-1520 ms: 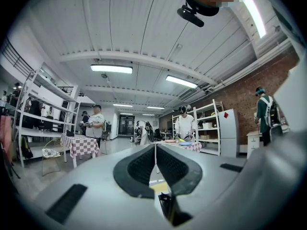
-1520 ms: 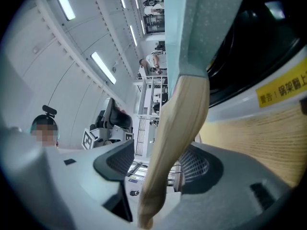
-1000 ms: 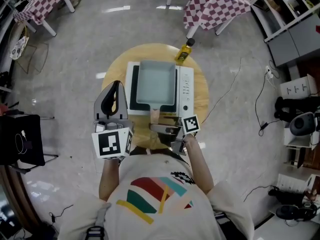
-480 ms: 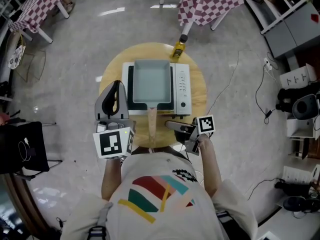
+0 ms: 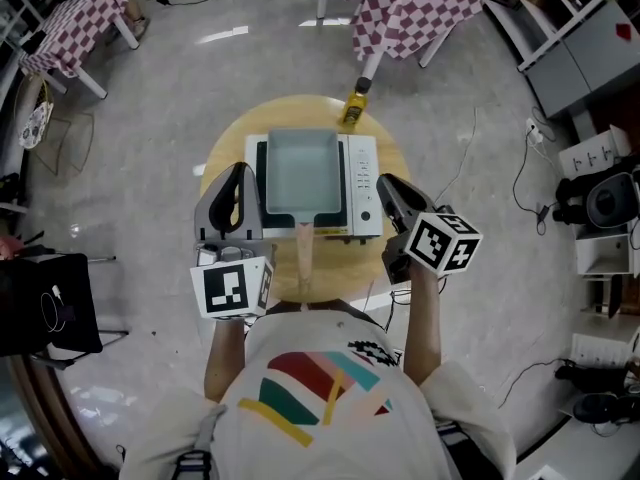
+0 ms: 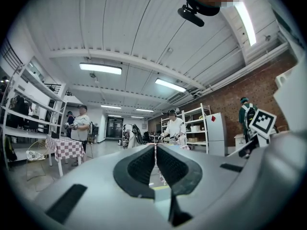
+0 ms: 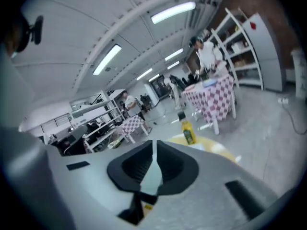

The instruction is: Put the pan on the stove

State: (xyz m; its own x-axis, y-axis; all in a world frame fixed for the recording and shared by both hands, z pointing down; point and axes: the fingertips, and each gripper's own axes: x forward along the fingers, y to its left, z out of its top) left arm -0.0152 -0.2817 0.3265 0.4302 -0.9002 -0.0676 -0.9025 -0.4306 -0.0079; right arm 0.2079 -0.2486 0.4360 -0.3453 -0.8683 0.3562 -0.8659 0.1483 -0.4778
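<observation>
A grey square pan (image 5: pixel 303 173) sits on the white stove (image 5: pixel 366 183) in the middle of the round wooden table (image 5: pixel 225 148). Its wooden handle (image 5: pixel 305 258) points back toward me and nothing holds it. My left gripper (image 5: pixel 237 175) hovers just left of the stove, with its jaws shut and empty (image 6: pixel 156 146). To the right of the stove, my right gripper (image 5: pixel 386 184) is lifted clear of the handle. Its jaws have just been closing and now meet with nothing between them (image 7: pixel 153 145).
A yellow bottle (image 5: pixel 352 108) stands at the table's far edge, also in the right gripper view (image 7: pixel 188 132). Checked-cloth tables (image 5: pixel 420 3) stand beyond. A cable (image 5: pixel 455 183) trails on the floor at right, and a black chair (image 5: pixel 45 303) is at left.
The right gripper left the pan handle, swung out to the right and rose beside the stove, rolling as it went. Its jaws closed. The left gripper stayed put.
</observation>
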